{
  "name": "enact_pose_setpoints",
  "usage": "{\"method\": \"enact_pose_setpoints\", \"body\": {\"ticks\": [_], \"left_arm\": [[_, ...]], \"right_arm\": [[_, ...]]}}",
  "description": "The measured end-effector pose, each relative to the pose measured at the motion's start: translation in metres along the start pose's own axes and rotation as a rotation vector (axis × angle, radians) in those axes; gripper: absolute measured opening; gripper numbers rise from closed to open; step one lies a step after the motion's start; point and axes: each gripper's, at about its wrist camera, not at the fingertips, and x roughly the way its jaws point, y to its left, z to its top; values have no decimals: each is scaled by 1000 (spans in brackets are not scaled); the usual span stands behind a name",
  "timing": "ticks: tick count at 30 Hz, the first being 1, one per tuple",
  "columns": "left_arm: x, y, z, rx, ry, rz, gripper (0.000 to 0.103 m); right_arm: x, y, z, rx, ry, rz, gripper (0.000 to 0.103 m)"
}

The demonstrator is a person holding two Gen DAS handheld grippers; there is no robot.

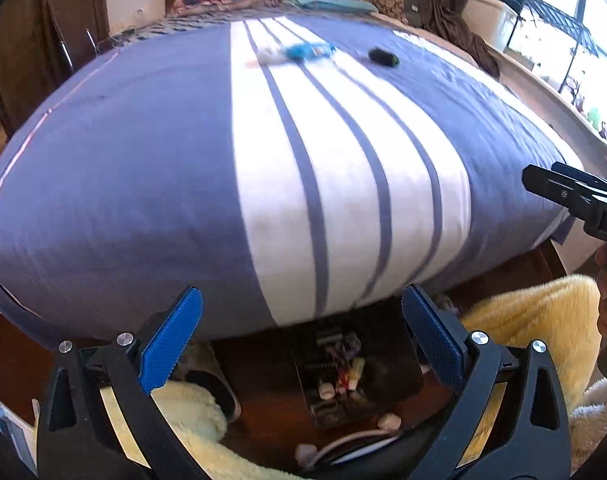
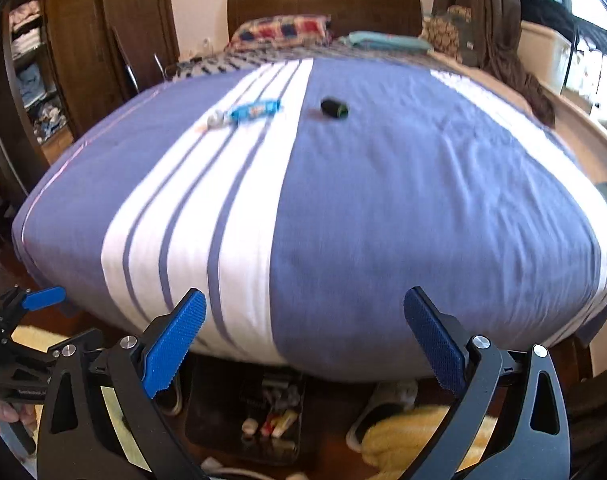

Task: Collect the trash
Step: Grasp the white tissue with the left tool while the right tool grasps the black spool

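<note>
Both grippers empty, trash ahead on bed

Left hand-held gripper (image 1: 301, 340) and right hand-held gripper (image 2: 305, 340) jaws wide, nothing between; blue wrapper (image 2: 253, 111) far ahead on bed (image 2: 383, 220), long axis crosswise; dark object (image 2: 334, 108) just right; left likely nearer wrapper.

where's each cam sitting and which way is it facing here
Left wrist: rides the left gripper, looking forward and down over the foot of the bed; its open blue fingers show, and the right gripper at the right edge.
Right wrist: rides the right gripper, same heading; its open fingers show, and the left gripper with a hand at the left edge.
Shared: bed, blue wrapper, dark object, black bin below.
</note>
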Motion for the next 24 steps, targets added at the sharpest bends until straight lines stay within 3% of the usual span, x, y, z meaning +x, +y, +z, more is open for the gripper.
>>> {"method": "enact_pose_setpoints", "body": {"ticks": [12, 24], "left_arm": [[-8, 25, 70, -18, -91, 52, 95], [52, 36, 134, -14, -40, 55, 95]], "right_arm": [[13, 6, 63, -45, -51, -24, 99], [84, -4, 117, -30, 1, -45, 99]]}}
